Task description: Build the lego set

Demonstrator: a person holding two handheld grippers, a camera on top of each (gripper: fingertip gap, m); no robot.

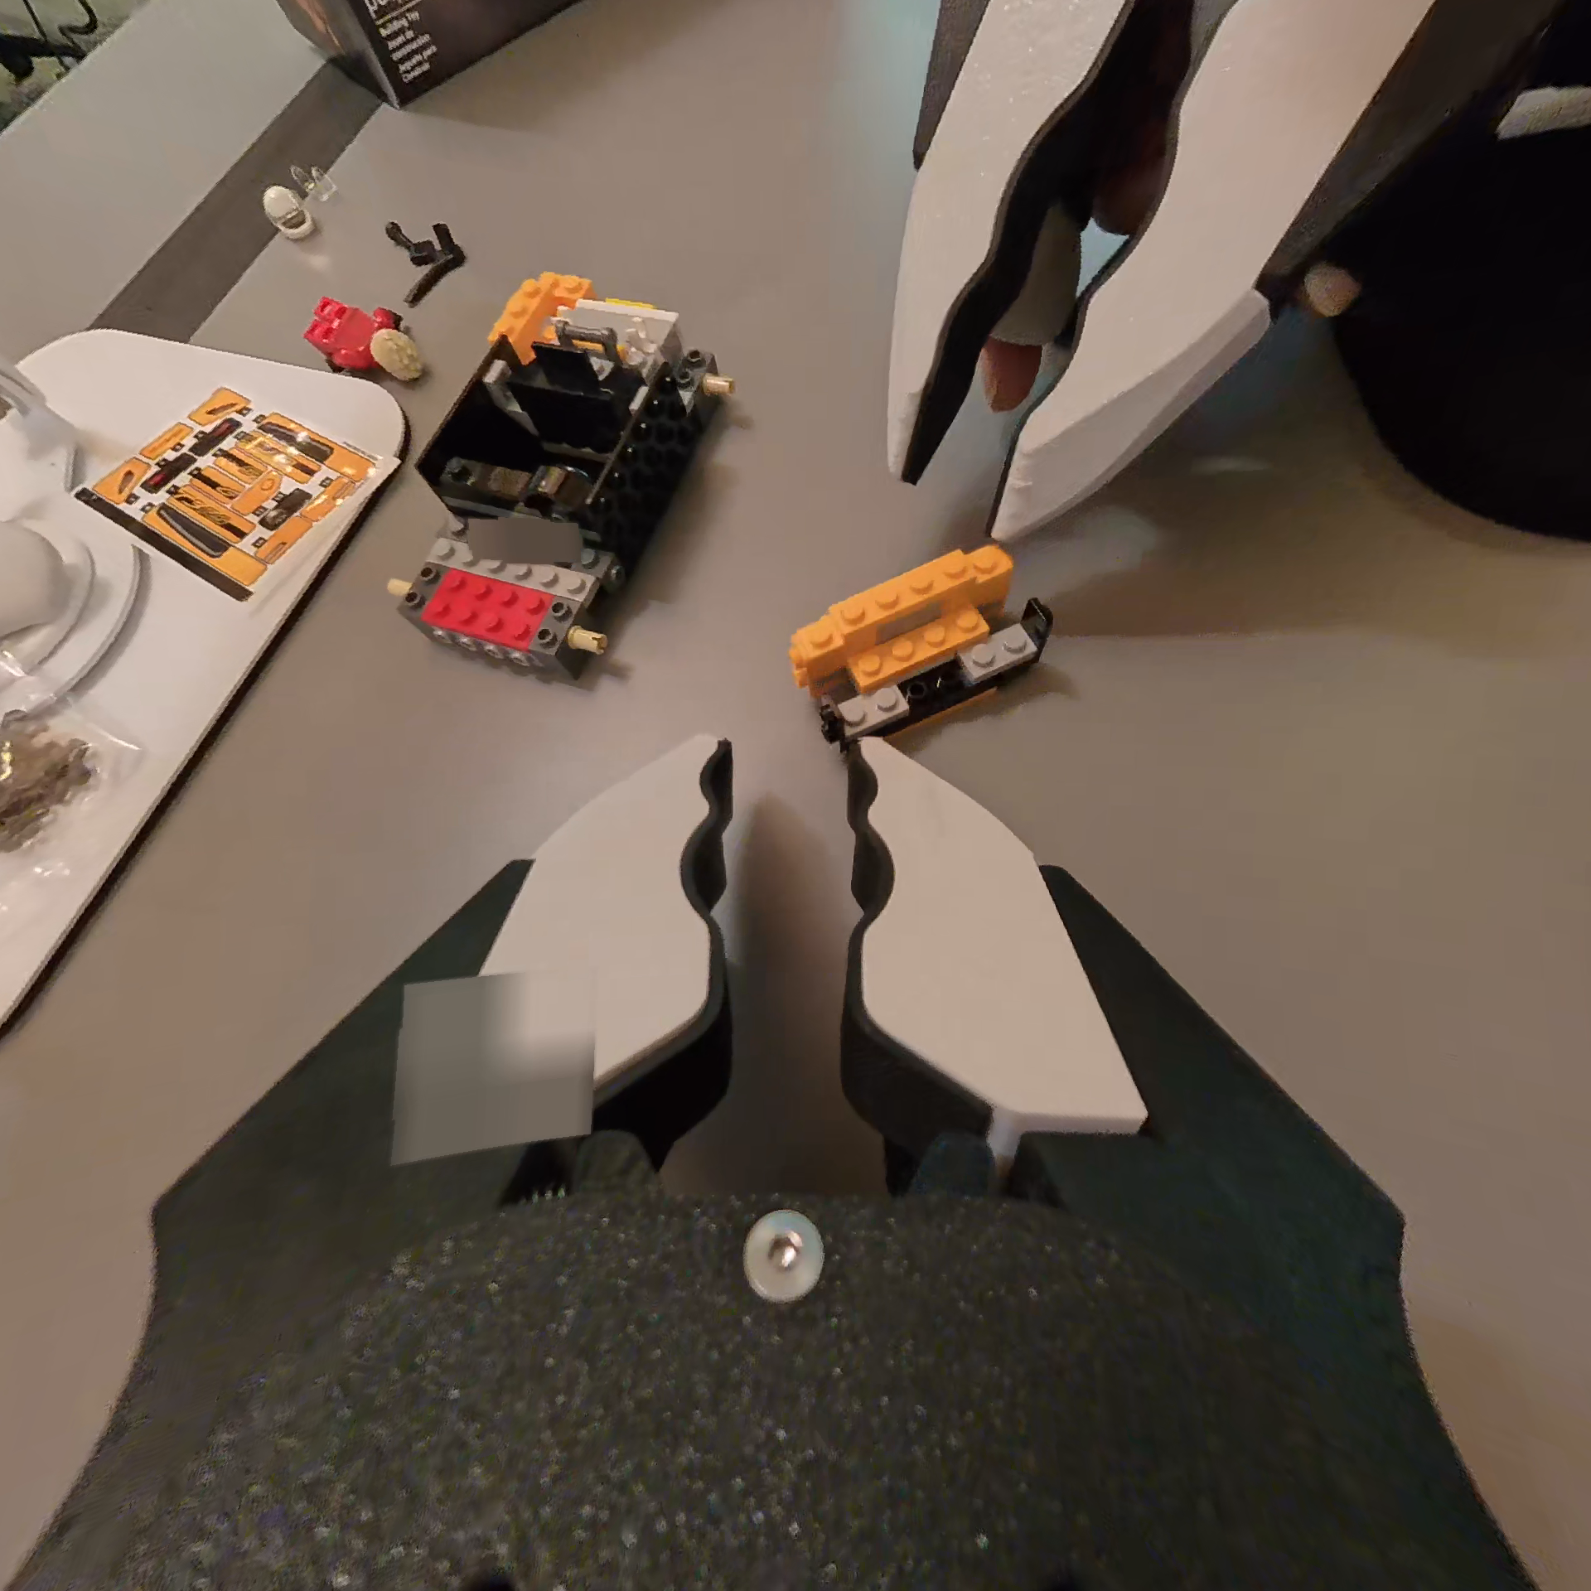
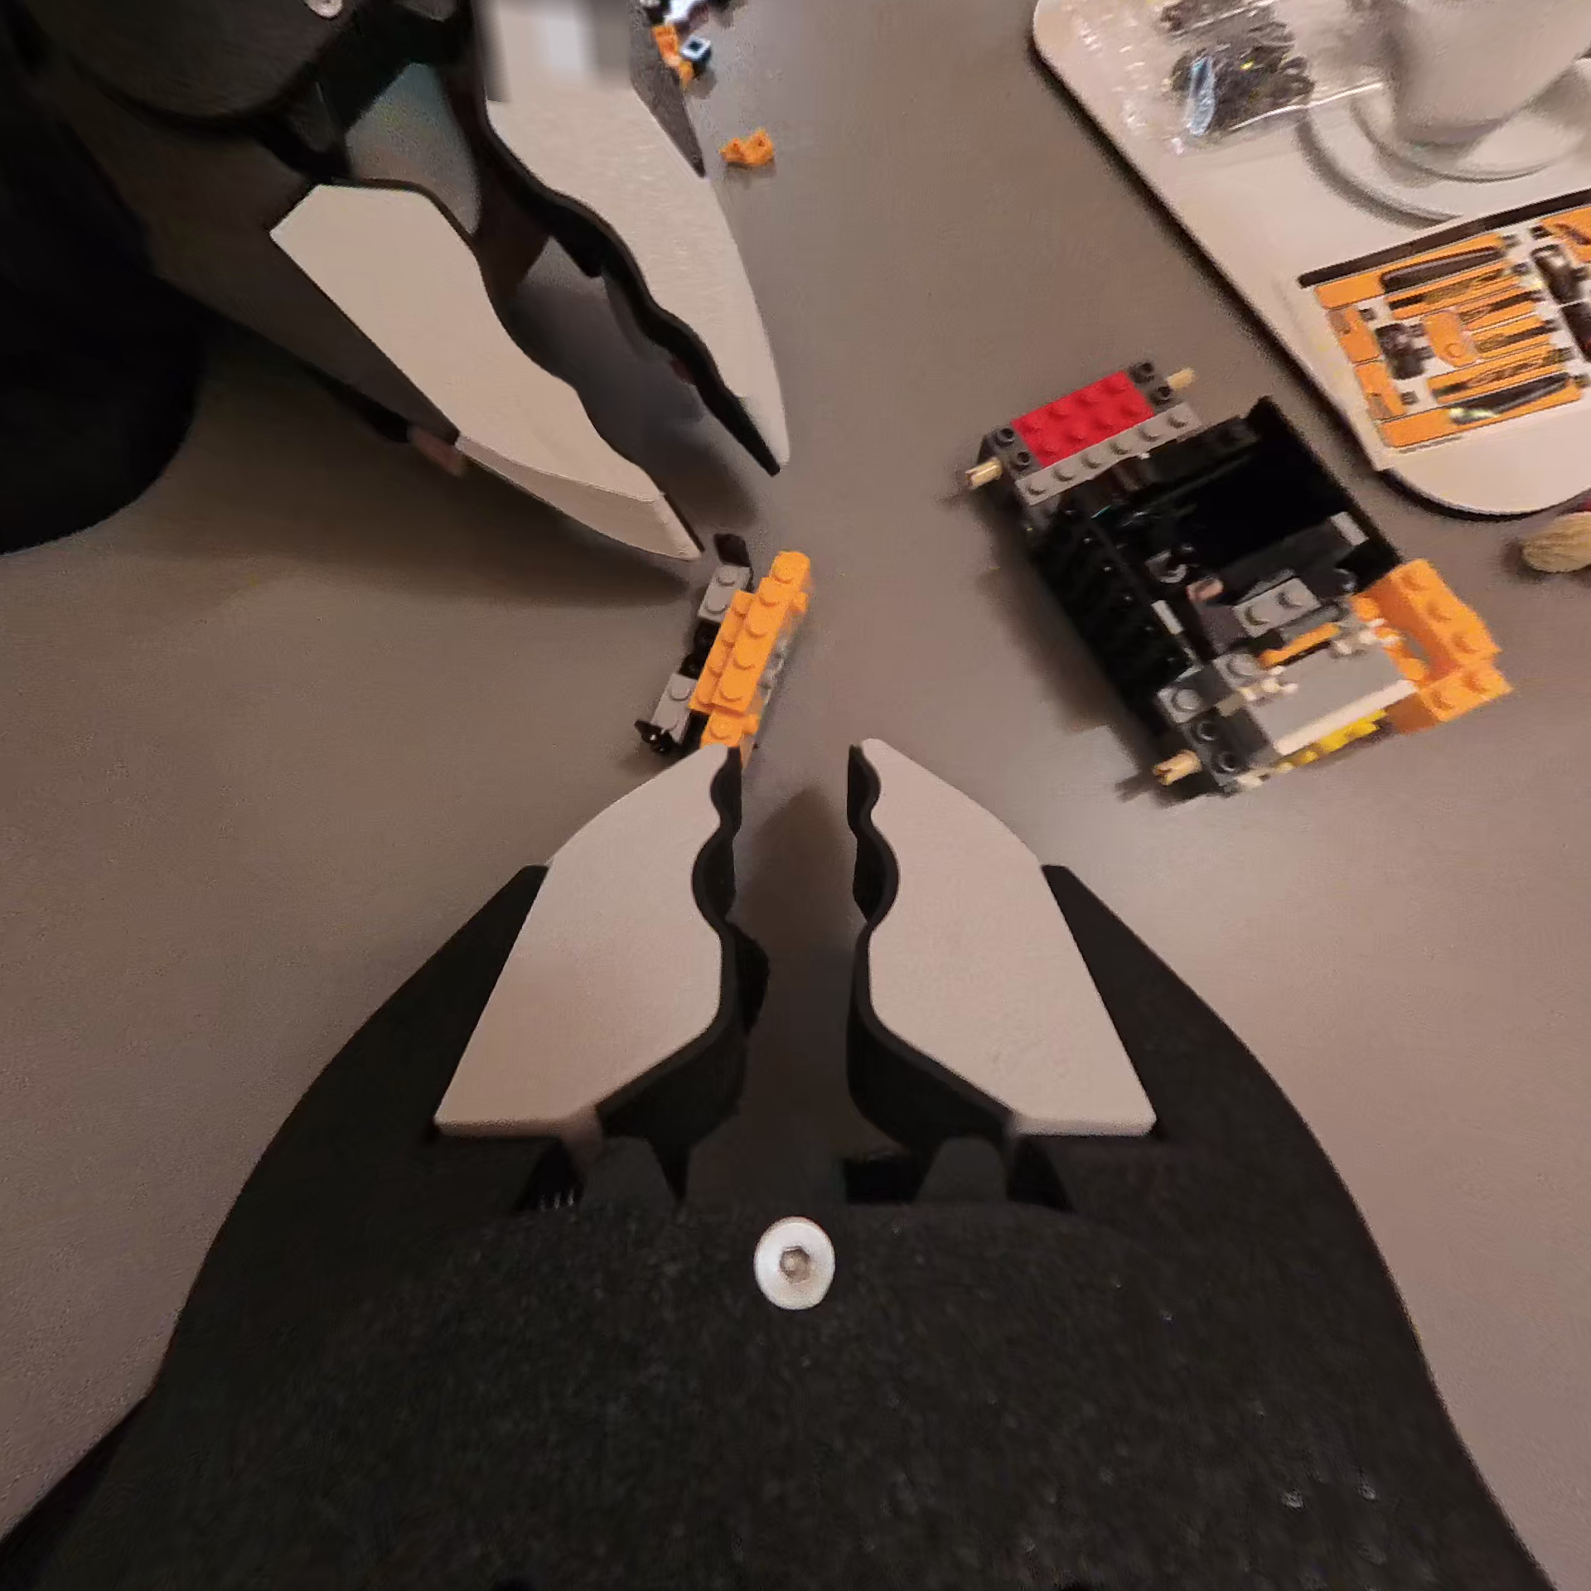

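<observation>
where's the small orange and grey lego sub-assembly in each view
Left wrist view: orange and grey sub-assembly right of centre, beyond the left gripper.
Right wrist view: just left of centre, beyond the right gripper.
Shared landmark: the black chassis with a red plate.

The small brick assembly (image 1: 917, 641) sits on the desk (image 1: 1205, 861) between both grippers' tips. The chassis (image 1: 551, 482) lies off to its left, and the sticker sheet (image 1: 228, 486) is on the tray (image 1: 172, 689) further left.

1. A bare strip of surface (image 1: 732, 482) runs between the black car chassis (image 1: 551, 482) and the small orange assembly (image 1: 917, 641).
2. The left claw (image 1: 790, 751) and right claw (image 2: 792, 751) flank that assembly closely, both parted.
3. The white tray (image 1: 258, 551) blocks the chassis's far side.
</observation>
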